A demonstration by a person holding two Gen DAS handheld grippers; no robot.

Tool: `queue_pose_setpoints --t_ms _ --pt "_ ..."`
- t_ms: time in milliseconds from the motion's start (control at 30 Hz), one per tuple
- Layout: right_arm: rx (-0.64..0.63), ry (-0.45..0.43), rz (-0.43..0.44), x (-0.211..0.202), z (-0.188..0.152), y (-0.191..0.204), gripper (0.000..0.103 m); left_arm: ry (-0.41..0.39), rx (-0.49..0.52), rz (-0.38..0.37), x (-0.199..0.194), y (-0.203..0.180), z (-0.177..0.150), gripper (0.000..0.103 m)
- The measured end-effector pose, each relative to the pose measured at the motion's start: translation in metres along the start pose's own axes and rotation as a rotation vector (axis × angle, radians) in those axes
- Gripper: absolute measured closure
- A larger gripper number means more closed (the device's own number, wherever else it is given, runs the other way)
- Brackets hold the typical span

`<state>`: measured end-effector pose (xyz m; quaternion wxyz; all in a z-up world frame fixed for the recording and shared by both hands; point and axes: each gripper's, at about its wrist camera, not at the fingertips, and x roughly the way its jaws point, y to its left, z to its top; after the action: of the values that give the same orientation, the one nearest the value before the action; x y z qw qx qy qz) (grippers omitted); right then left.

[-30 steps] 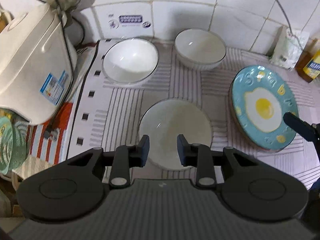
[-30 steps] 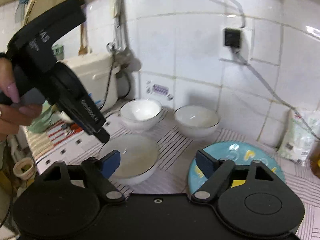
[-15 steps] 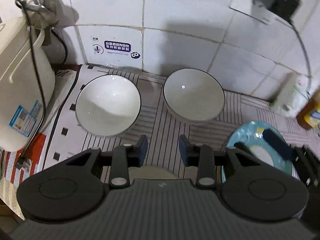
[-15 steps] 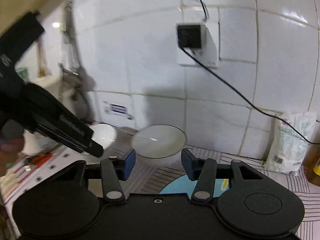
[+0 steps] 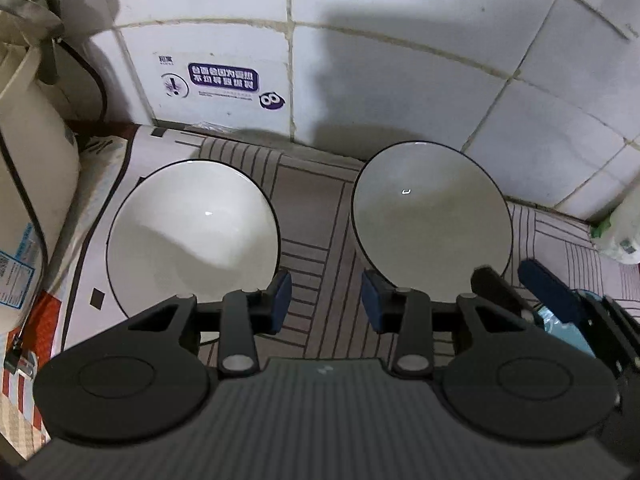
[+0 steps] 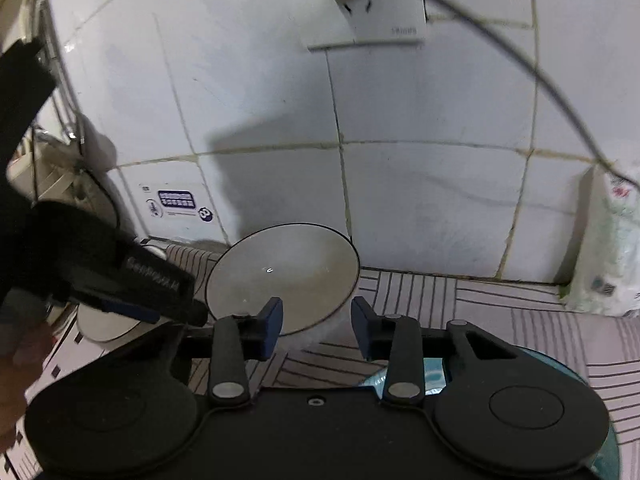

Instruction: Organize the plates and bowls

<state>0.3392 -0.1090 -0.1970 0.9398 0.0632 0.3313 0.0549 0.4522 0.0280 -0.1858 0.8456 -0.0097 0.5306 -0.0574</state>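
- Left bowl [image 5: 192, 236]: white inside, thin black line at rim.
- Right bowl [image 5: 432, 216]: same white, same black rim line.
- Mat [image 5: 320, 240]: pale pinkish-grey, dark stripes in blocks; white border with small black squares.
- Plate [image 6: 434, 374]: turquoise sliver only; pattern hidden.
- Wall tiles [image 5: 400, 80]: glossy white, yellowed grout.
- Sticker [image 5: 222, 80]: white, purple label block.
- Left gripper [image 5: 326, 302]: black body, blue pads.
- Right gripper [image 6: 316, 326]: black, blue pads.
- Appliance [image 5: 28, 184]: cream, blue-white label.
- Cord [image 6: 520, 60]: black.

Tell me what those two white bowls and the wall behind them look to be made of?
Left bowl and right bowl: probably glazed ceramic, glossy white with thin dark rims and small light glints. Wall: glazed white tile, shiny, with visible grout lines.
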Motion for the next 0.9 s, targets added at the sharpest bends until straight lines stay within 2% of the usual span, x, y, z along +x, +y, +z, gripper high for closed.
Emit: queue_pose_setpoints --t_ms 200,400,467,633,700,733,767,900 --pt "0.046 0.057 -0.028 0.021 0.006 -0.004 0.064 0.013 -0.044 -0.043 -0.004 0.009 -0.003 0.062" --pt "0.082 0.069 -0.024 0.028 0.004 -0.009 0.073 -0.036 -0.1 -0.13 -0.013 0.014 -0.002 0.061" --pt "0.081 0.066 -0.029 0.029 0.004 -0.008 0.075 -0.043 -0.098 -0.137 -0.009 0.012 0.0 0.058" --pt "0.061 0.069 -0.052 0.035 0.003 -0.009 0.081 -0.023 -0.096 -0.124 0.013 0.006 0.0 0.058" --pt "0.068 0.077 -0.051 0.038 0.004 -0.01 0.081 -0.027 -0.085 -0.108 0.021 0.003 -0.001 0.063" --pt "0.072 0.08 -0.05 0.039 0.004 -0.011 0.081 -0.028 -0.077 -0.106 0.023 0.001 -0.003 0.078" --pt "0.071 0.082 -0.049 0.04 0.005 -0.009 0.081 -0.024 -0.072 -0.116 0.024 0.001 -0.005 0.088" --pt "0.05 0.083 -0.036 0.038 0.007 -0.004 0.082 -0.022 -0.044 -0.073 0.019 -0.004 -0.013 0.088"
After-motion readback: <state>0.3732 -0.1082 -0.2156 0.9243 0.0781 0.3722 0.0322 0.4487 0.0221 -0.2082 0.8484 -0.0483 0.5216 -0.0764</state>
